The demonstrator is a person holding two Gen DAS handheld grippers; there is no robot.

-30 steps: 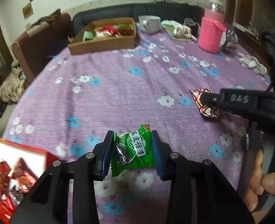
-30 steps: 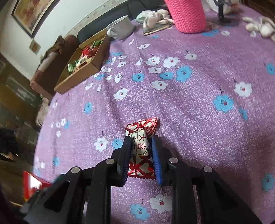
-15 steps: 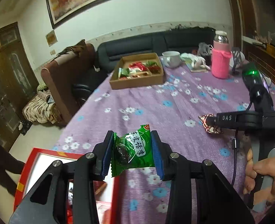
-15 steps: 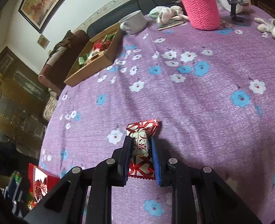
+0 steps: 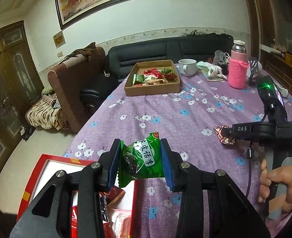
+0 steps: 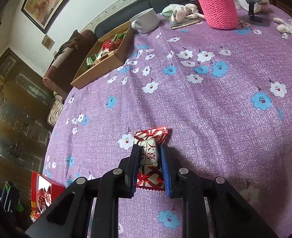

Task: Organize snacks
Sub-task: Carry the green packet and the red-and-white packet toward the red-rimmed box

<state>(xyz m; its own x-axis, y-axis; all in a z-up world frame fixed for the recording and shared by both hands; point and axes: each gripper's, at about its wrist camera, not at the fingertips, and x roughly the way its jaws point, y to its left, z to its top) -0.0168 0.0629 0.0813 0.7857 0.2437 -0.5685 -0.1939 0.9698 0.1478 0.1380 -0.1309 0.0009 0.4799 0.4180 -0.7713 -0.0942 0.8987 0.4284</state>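
Observation:
My left gripper (image 5: 139, 145) is shut on a green snack packet (image 5: 141, 160) and holds it in the air above the near table edge. A red box (image 5: 44, 164) with red wrapped snacks lies just below it at the lower left. My right gripper (image 6: 149, 151) is shut on a red and white candy (image 6: 150, 154) that rests on the purple tablecloth; it also shows in the left wrist view (image 5: 225, 131). A brown cardboard box (image 5: 153, 88) holding several snacks sits at the far side of the table.
A white mug (image 5: 187, 67), a pink knitted bottle (image 5: 237, 73), crumpled cloth (image 5: 210, 71) and a black stand (image 6: 253, 10) stand at the far right. Beyond the table are a black sofa (image 5: 165, 49) and a brown armchair (image 5: 70, 75).
My left gripper has risen and tilted up with the green packet, bringing the red box and room into view. The right gripper stays shut on the candy on the cloth.

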